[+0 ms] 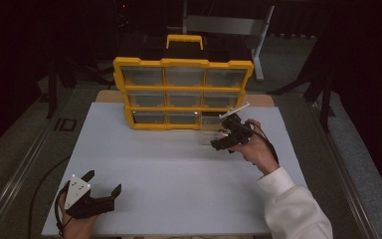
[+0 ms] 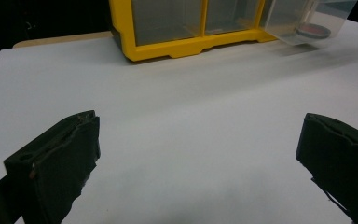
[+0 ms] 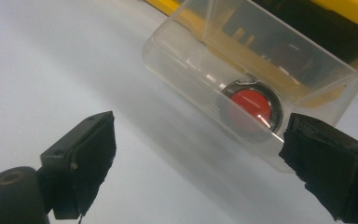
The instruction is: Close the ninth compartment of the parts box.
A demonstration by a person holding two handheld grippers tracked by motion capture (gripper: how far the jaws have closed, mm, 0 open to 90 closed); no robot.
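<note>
**Right gripper at the pulled-out drawer**

Right gripper (image 1: 225, 137), jaws spread, sits at the clear drawer (image 3: 256, 88) pulled from the yellow organizer's (image 1: 181, 92) bottom-right slot; a red disc (image 3: 251, 105) lies inside. Left gripper (image 1: 97, 191) rests spread on the white tabletop (image 1: 169, 169), well apart.

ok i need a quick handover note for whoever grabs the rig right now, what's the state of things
Left tongs: open, holding nothing, low over the near left of the white table, away from the work.
Right tongs: open, holding nothing, right at the front of the clear drawer.
Yellow organiser stands at the far side of the table. Its bottom right drawer is pulled out towards the near side, and a round red-centred piece lies inside it.
Done: drawer opened.
Left, as a guess: either take the red piece out or push the drawer shut; the other drawers look closed.
</note>
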